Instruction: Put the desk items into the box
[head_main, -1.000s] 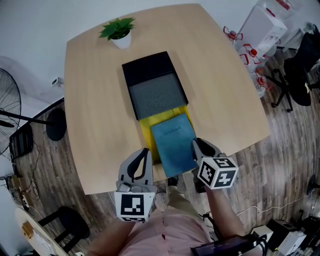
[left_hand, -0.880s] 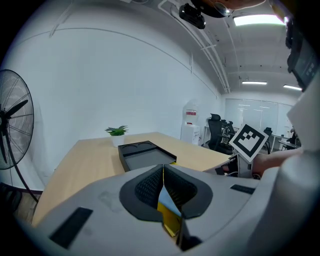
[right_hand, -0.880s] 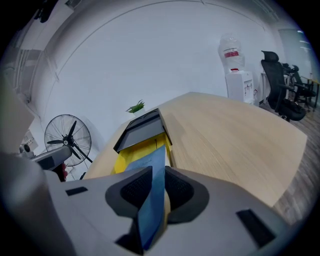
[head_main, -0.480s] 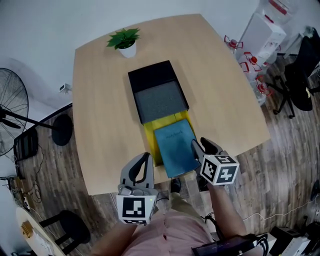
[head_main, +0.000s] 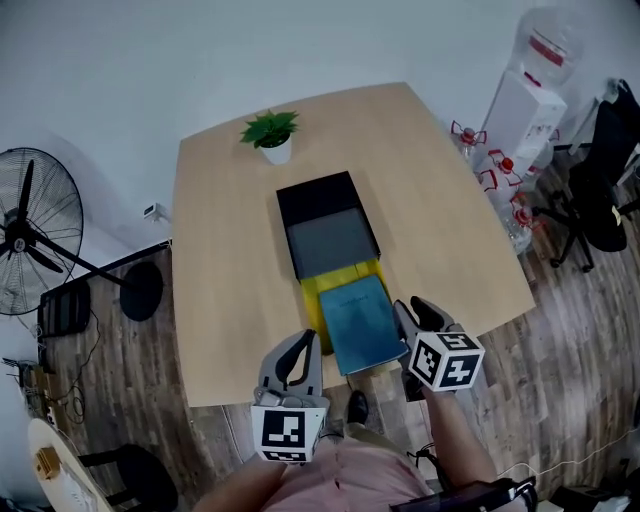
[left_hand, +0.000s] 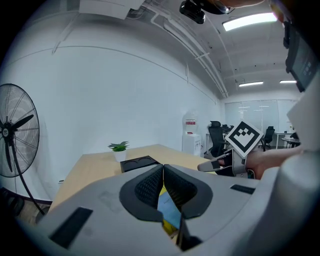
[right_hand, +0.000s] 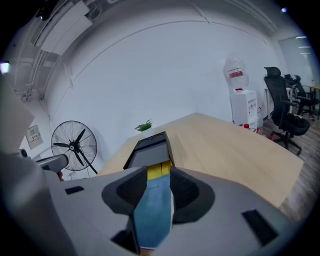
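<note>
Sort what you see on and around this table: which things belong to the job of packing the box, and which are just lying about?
Job: box, notebook gripped by the right tongs, yellow pad under it.
Lying about: plant, fan, water cooler, chair.

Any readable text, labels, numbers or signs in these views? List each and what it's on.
Nothing is legible enough to quote.
Blue notebook cover: faint print, too small to read.
Water bottle red label: blurred.
Wall notice: too small to read.
Marker cube on each gripper: black-and-white square patterns only, no letters.
</note>
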